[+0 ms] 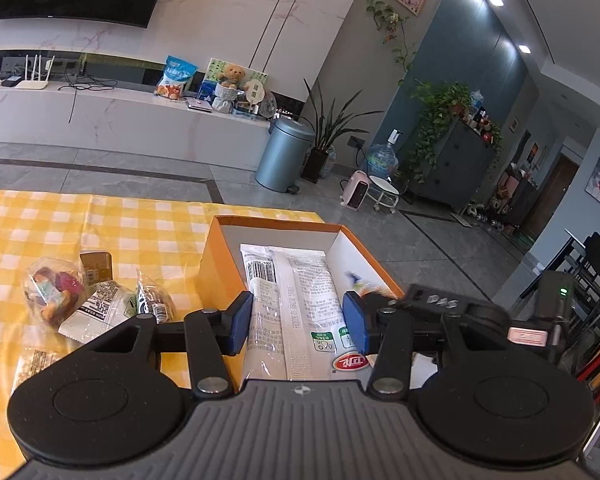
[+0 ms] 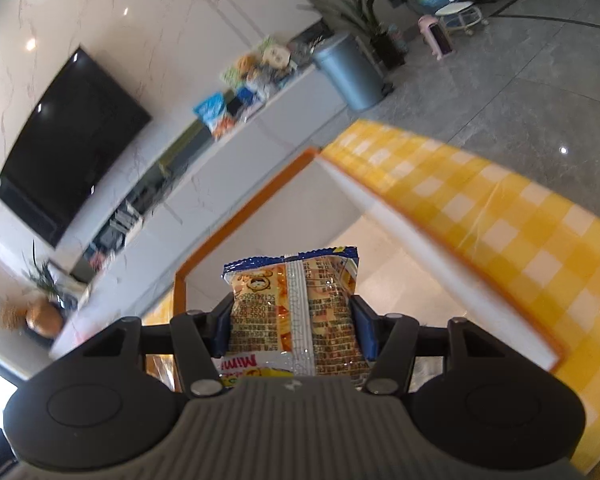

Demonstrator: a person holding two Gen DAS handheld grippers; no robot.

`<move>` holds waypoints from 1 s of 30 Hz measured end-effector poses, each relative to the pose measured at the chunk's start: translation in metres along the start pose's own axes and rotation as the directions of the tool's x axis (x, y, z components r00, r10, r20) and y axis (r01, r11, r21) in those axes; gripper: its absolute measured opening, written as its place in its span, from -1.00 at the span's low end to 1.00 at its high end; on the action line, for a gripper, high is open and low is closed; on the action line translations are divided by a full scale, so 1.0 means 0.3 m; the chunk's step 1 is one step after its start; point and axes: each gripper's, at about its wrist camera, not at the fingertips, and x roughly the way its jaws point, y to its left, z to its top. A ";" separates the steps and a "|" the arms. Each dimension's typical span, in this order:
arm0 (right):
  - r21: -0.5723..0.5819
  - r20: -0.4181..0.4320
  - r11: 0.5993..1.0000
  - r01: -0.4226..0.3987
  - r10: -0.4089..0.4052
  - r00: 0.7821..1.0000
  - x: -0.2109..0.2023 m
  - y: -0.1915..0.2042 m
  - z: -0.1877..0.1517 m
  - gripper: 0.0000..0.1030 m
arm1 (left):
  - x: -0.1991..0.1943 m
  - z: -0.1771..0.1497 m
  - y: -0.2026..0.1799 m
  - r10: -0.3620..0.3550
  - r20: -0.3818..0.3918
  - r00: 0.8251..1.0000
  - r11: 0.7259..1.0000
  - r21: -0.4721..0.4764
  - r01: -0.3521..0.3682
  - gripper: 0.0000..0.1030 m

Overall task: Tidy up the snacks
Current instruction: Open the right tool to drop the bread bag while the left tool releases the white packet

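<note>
Snack packet (image 2: 296,312) sits clamped in the right hand-held gripper (image 2: 296,326), long axis pointing forward over the box (image 2: 380,196); the left hand-held gripper (image 1: 298,326) grips 2 white packets (image 1: 300,304) likewise.

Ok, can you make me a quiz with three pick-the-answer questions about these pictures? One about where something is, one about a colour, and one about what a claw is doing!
1. Where is the long white plastic snack packet?
A) inside a drawer
B) between the left claw's pads, over the open cardboard box
C) under a pillow

2. What colour is the box's outside?
A) orange
B) green
C) purple

3. What is the right claw doing?
A) wide open and empty
B) shut on a yellow crinkly snack bag
C) holding a spoon

Answers:
1 B, the blue pads sit on either side of it above the box.
2 A, its rim and side wall are orange.
3 B, both pads press the bag's sides.
</note>
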 end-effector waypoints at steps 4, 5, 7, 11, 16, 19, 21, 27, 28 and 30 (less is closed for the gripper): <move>-0.105 -0.063 0.994 0.027 -0.034 0.997 0.050 0.068 -0.031 0.11 | 0.008 0.007 0.008 0.002 -0.011 1.000 1.000 -0.010 -0.002 0.08; -0.122 -0.082 0.992 0.025 -0.035 0.996 0.062 0.081 -0.036 0.11 | 0.009 0.009 0.007 0.000 -0.012 1.000 1.000 -0.006 0.000 0.08; -0.141 -0.113 0.990 0.017 -0.033 0.993 0.087 0.087 -0.040 0.11 | 0.010 0.012 -0.001 0.001 -0.009 1.000 1.000 -0.003 -0.001 0.08; -0.186 -0.142 0.982 0.016 -0.043 0.989 0.110 0.106 -0.054 0.16 | 0.005 0.012 -0.010 0.012 -0.018 1.000 1.000 -0.010 -0.013 0.08; -0.145 -0.126 0.989 -0.036 0.018 0.992 0.070 0.097 -0.041 0.75 | 0.000 0.024 -0.033 0.019 -0.025 1.000 1.000 -0.002 -0.019 0.08; -0.128 -0.034 0.992 -0.001 -0.003 0.999 -0.005 0.079 -0.020 0.81 | 0.013 0.033 -0.048 0.021 -0.026 0.999 1.000 0.015 -0.021 0.08; -0.131 0.063 0.988 0.088 -0.080 0.995 -0.064 0.060 -0.015 0.82 | 0.038 0.044 -0.066 0.022 -0.042 0.999 0.999 0.026 -0.021 0.08; -0.115 0.236 0.972 0.207 -0.176 0.956 -0.180 -0.045 0.021 0.82 | 0.163 0.071 -0.149 -0.068 -0.125 0.990 0.995 0.063 0.077 0.08; -0.102 0.237 0.978 0.181 -0.153 0.959 -0.189 -0.067 0.023 0.82 | 0.191 0.072 -0.157 -0.090 -0.154 0.984 0.994 0.053 0.099 0.08; -0.088 0.226 0.988 0.130 -0.108 0.968 -0.202 -0.104 0.027 0.82 | 0.250 0.068 -0.176 -0.131 -0.193 0.972 0.989 0.044 0.142 0.08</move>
